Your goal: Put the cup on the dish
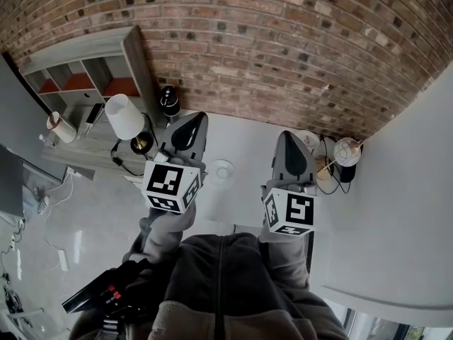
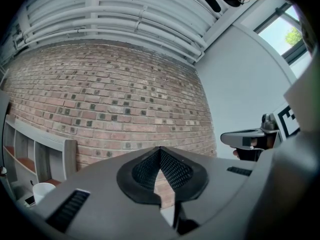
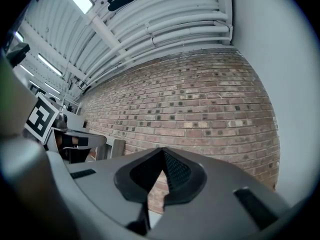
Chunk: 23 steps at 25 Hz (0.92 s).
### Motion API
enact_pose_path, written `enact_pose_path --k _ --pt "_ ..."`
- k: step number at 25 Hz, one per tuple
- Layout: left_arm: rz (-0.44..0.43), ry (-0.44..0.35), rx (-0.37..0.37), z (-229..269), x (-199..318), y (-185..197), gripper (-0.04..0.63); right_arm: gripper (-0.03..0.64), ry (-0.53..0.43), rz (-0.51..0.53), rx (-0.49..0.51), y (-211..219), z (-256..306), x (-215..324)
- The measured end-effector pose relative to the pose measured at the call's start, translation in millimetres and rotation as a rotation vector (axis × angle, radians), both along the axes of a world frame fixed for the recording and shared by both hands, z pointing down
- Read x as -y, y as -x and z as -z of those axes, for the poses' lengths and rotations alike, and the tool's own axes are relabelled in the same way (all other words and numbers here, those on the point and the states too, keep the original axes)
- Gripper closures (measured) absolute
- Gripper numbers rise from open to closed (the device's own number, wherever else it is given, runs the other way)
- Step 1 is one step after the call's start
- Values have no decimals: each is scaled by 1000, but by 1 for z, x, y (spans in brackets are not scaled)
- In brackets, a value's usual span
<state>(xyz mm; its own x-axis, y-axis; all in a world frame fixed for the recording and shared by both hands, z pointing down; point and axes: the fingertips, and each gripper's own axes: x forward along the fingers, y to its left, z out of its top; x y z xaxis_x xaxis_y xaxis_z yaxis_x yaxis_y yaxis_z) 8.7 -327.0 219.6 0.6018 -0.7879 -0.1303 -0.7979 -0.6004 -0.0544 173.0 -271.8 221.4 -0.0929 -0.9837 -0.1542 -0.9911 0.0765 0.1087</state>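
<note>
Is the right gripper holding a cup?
No, the right gripper has its jaws shut together with nothing between them.

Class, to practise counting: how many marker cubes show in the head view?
2. One cube rides on the left gripper, left of the dish; the other on the right gripper, right of it. None seems hidden.

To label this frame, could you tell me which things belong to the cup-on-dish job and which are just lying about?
Job: dish; what seems a white cup, half hidden behind the right gripper; left gripper.
Lying about: table lamp; shelf unit; mug; round ornament.
</note>
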Motion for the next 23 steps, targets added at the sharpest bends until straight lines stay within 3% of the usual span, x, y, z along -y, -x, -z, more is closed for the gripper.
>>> enact_pose_path --k 23 --pt "-18 3 -1 -10 -5 0 591 615 14 -12 -23 5 -7 -10"
